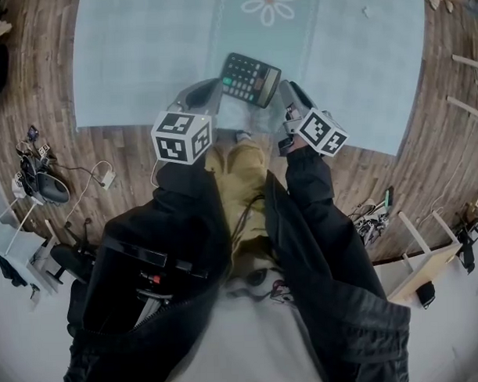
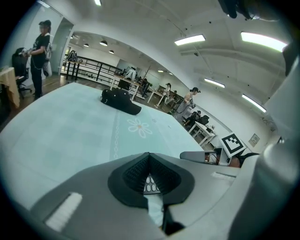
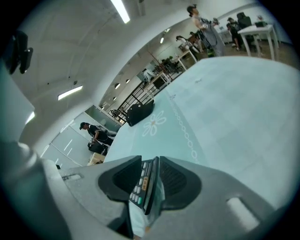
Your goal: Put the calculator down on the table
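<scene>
Over the teal-covered table (image 1: 133,65), in head view, the calculator (image 1: 251,78) is seen betw. left gripper (image 1: 206,92) and right gripper (image 1: 287,92). Left gripper view: jaws are clamped on the calculator's edge, keys visible betw. them. Right gripper view: jaws are held apart; calculator stands edge-on betw. them, not pressed.

Bright, even indoor light. Ceiling strip lights (image 2: 190,40) run overhead in both gripper views, and one glares white at the upper right of the left gripper view. Pale table (image 1: 141,64) lit flat, with only soft, faint shadows. Heavy fisheye bending in all views, with dark vignetted corners. Head view: calculator (image 1: 251,78) sharp, the person's clothing (image 1: 252,335) at the near edge smeared. Left hand-held gripper (image 2: 149,168) and right hand-held gripper (image 3: 151,173) loom close and soft, pads shaded.
</scene>
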`<state>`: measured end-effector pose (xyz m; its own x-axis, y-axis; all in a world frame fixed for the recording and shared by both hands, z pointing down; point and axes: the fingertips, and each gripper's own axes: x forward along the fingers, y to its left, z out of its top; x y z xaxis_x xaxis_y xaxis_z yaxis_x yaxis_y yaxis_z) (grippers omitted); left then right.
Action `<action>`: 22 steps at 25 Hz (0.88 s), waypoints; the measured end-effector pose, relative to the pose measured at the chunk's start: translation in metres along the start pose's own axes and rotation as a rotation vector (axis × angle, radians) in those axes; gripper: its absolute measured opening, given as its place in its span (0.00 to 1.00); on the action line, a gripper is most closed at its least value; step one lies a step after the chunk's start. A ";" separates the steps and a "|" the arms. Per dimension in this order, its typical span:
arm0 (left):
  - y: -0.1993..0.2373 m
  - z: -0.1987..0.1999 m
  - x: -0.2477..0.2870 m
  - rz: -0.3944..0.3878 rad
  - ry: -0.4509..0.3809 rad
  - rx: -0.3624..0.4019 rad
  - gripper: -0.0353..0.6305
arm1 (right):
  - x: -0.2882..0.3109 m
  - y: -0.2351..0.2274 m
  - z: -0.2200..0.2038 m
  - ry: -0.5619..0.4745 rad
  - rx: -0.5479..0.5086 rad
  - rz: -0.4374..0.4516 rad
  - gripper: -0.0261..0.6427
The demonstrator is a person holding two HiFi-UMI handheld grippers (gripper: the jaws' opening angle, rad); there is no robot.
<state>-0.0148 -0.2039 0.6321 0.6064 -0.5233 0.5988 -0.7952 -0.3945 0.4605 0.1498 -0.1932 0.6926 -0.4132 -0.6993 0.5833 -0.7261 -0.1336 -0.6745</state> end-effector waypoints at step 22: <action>-0.152 0.181 -0.150 -0.179 -0.548 0.330 0.05 | -0.172 0.248 0.122 -0.575 -0.759 0.096 0.03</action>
<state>0.0142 -0.2026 0.3538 0.7084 -0.7022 0.0715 -0.6949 -0.6761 0.2448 0.1075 -0.1920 0.3700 -0.3029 -0.9485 0.0931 -0.9493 0.2916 -0.1170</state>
